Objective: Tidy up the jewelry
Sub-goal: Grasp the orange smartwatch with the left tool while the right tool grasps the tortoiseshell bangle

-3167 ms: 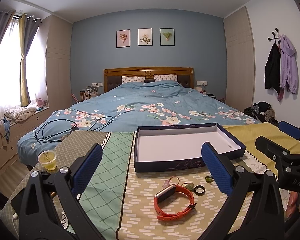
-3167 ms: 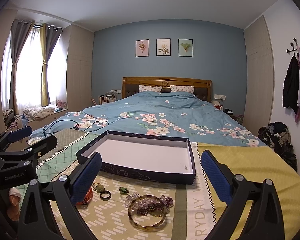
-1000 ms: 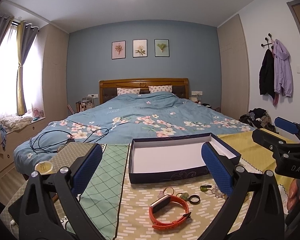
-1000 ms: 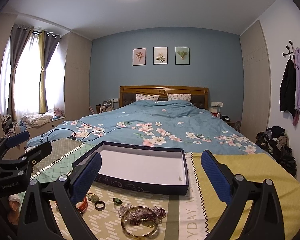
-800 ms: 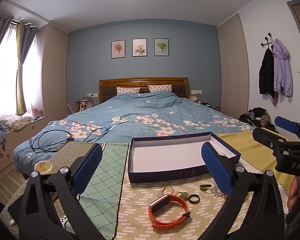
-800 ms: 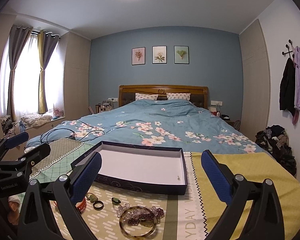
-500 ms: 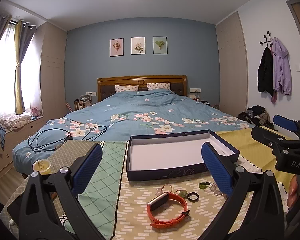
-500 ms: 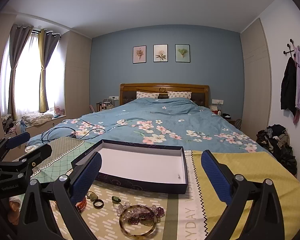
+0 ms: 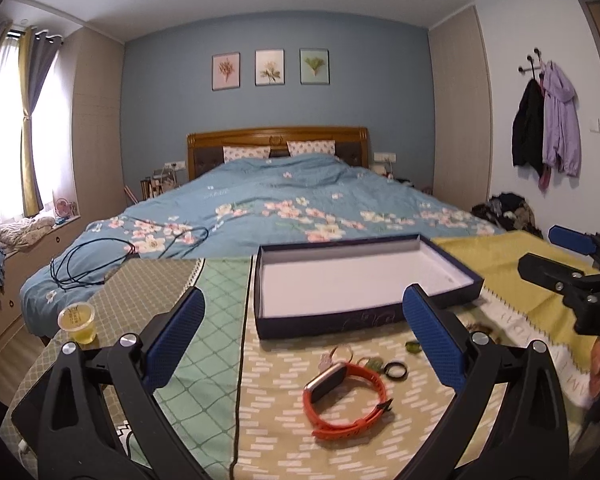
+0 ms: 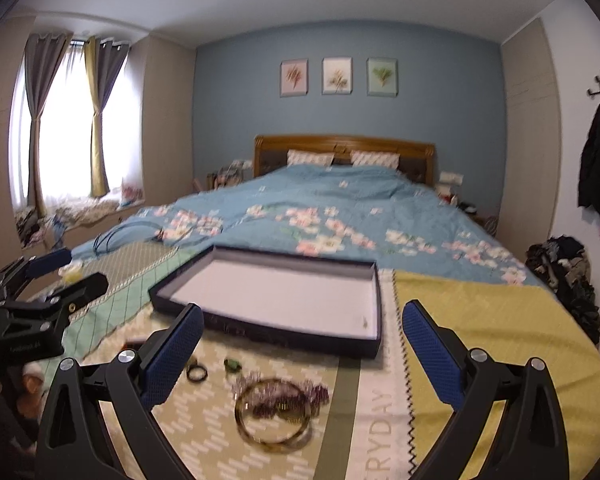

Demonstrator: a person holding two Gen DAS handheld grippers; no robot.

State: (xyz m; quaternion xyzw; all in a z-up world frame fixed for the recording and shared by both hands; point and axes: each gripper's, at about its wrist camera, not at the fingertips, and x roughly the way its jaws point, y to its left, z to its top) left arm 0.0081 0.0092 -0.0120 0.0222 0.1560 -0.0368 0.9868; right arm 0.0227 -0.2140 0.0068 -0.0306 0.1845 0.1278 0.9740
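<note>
Near the table's front edge both tongs, left (image 9: 300, 336) and right (image 10: 300, 344), have dipped toward the jewelry, spread wide and empty; box (image 9: 364, 280) still empty.

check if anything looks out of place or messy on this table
The jewelry is loose in front of the box rather than in it: an orange watch band, a black ring and a gold bangle lying over purple beads. A small cup of yellow liquid sits near the table's left edge.
</note>
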